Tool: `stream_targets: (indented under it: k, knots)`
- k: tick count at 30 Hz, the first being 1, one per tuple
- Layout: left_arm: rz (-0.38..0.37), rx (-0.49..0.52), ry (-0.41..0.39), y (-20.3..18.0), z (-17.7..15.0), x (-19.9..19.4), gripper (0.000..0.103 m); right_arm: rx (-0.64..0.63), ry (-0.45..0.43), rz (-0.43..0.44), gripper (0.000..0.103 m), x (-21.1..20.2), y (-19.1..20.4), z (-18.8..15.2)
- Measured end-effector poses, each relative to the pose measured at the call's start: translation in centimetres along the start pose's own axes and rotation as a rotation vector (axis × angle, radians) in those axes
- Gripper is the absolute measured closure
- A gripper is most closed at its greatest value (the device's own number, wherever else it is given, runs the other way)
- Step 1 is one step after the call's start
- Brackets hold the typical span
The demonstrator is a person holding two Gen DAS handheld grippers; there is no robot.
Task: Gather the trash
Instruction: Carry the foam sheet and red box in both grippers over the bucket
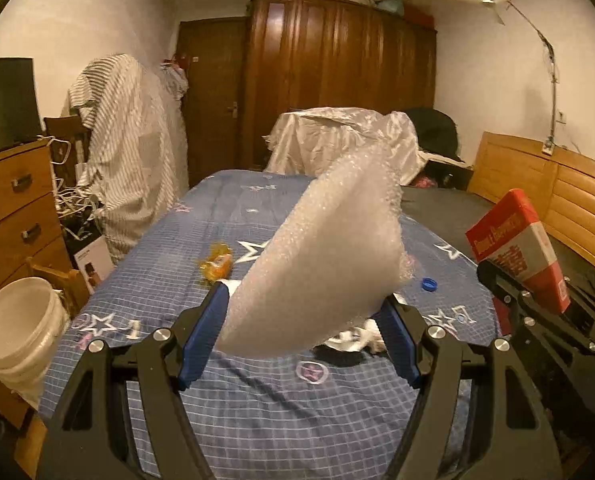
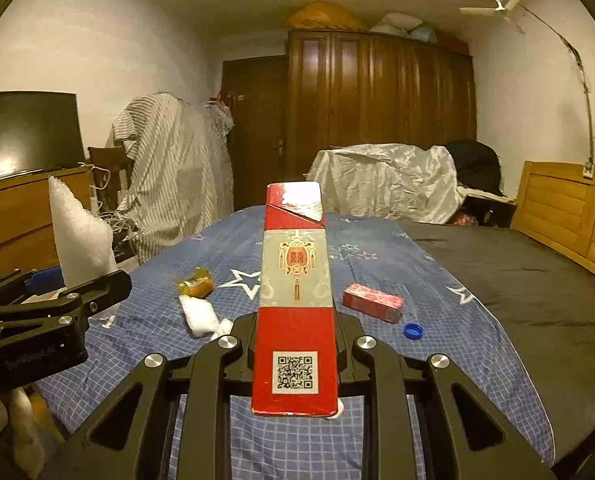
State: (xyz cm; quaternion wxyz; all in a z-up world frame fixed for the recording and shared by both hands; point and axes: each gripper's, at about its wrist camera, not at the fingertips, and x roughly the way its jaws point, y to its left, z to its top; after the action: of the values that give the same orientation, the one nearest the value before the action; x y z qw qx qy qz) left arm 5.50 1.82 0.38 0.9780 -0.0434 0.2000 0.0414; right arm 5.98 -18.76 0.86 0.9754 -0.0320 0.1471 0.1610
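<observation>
I'm holding light, squashy bubble wrap (image 1: 325, 256) in the left tongs (image 1: 301, 344), seemingly pinched low, and a stiff red carton (image 2: 295, 300) clamped edgewise in the right tongs (image 2: 295, 344), both above the bed's (image 2: 477, 280) near edge.

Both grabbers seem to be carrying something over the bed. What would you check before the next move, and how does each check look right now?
1. Left gripper holds the white bubble wrap sheet: ok, its blue fingers bracket it.
2. Right gripper holds the tall red and grey carton: ok, clamped shut.
3. White plastic bucket reachable beside the bed: ok, open at left.
4. Bucket has room: cannot tell.
5. Trash left on the blue checked bedspread: not ok; blue bottle cap, small red box, orange wrapper remain.
</observation>
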Motion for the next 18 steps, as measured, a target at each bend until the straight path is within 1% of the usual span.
stream_targets:
  k: [3,6,7,10,11,18]
  knots:
    - [0.029,-0.015,0.002,1.9,0.5,-0.2,0.034,-0.026,-0.012,0.048,0.079,0.7,1.8,1.2]
    - [0.055,-0.044,0.005,4.6,1.1,-0.3,0.034,-0.046,-0.016,0.112,0.079,1.6,4.1,2.5]
    - [0.074,-0.052,0.000,5.8,1.4,-0.5,0.034,-0.050,-0.016,0.129,0.079,1.8,4.7,2.9]
    - [0.117,-0.069,-0.006,8.4,2.0,-0.9,0.034,-0.068,-0.015,0.200,0.079,2.7,7.7,4.5]
    - [0.140,-0.082,-0.010,9.8,2.3,-1.2,0.034,-0.075,-0.015,0.221,0.079,3.0,8.8,5.0]
    - [0.267,-0.138,-0.022,17.2,3.5,-3.0,0.034,-0.123,0.006,0.384,0.079,5.7,17.8,8.1]
